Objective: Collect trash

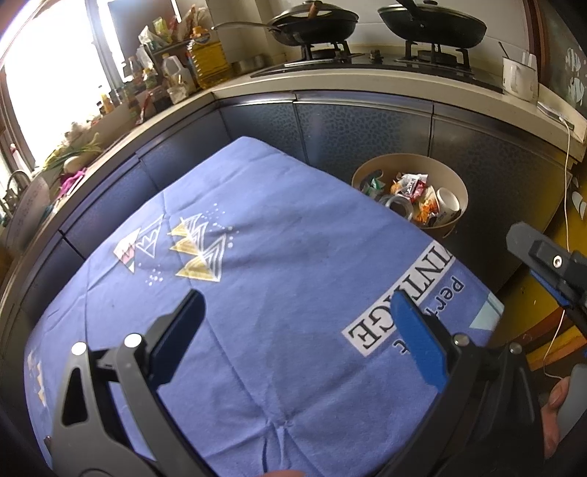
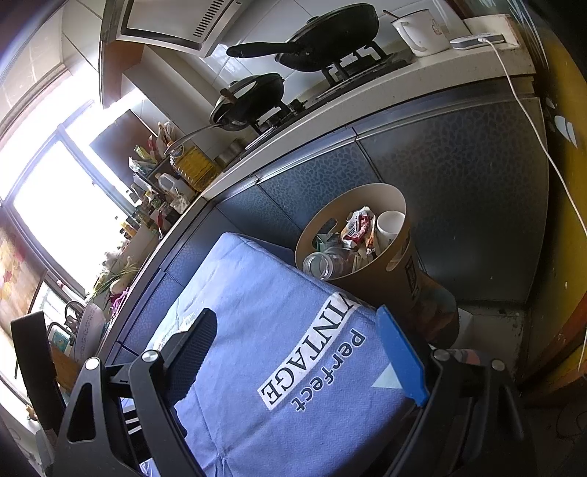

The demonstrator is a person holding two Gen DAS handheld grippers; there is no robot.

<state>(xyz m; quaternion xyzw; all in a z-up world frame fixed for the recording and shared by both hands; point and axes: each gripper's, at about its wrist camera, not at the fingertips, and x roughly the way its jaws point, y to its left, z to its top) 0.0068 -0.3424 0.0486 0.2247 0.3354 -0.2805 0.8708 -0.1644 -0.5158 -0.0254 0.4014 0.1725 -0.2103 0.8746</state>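
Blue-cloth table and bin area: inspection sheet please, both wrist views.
Surface: blue printed cloth covers the table; no loose trash seen on it.
Job's things: round tan bin beside the table holds wrappers, a white paper cup and a clear plastic bottle.
Clutter: two black pans on the stove; bottles and packets along the counter.
Grippers: left gripper open, empty; right gripper open, empty.
Cables: white cable hangs from the counter down the cabinet.
Surroundings: dark cabinet fronts, bright window.
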